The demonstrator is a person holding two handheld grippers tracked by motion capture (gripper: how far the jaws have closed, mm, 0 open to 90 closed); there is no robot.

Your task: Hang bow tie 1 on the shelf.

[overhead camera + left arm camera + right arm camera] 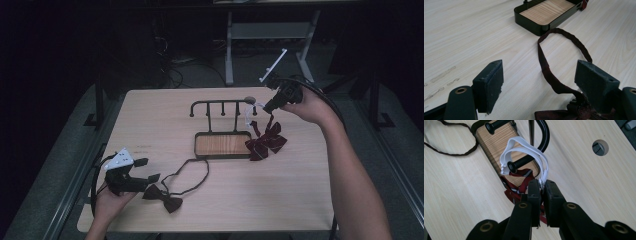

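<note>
Two bow ties in play. Right claw (542,183) clamped together on the white elastic strap (524,148), far right of the desk (250,200), with the strap apparently draped over the end peg (524,162) of the black rack (222,104). Red bow tie (266,142) hanging below, slumped against the right end of the wooden tray (222,145). Left claw (147,170) wide apart at near left, gripping nothing, low over the dark bow tie (164,197), neck band (544,62) trailing away between the jaws towards the tray.

Plenty to go wrong from here. Only the very tips biting on thin elastic, so a likely slip under tension. Stretched strap, too: on a careless release, a fair chance of springing back off the knob and dropping the red tie onto the desk. Too hard a pull towards the right, and possibly a tipped or dragged rack. On the near side, a risk of catching just the band and not the knot on closing, leaving the tie swinging loose.

Hard to say whether both strands sit behind the peg's knob or just one. Most of the red tie hidden behind the jaws in the right gripper view. Dark tie cut off at the bottom edge of the left gripper view. Dim high view, the strap's clasp impossible to pick out.
</note>
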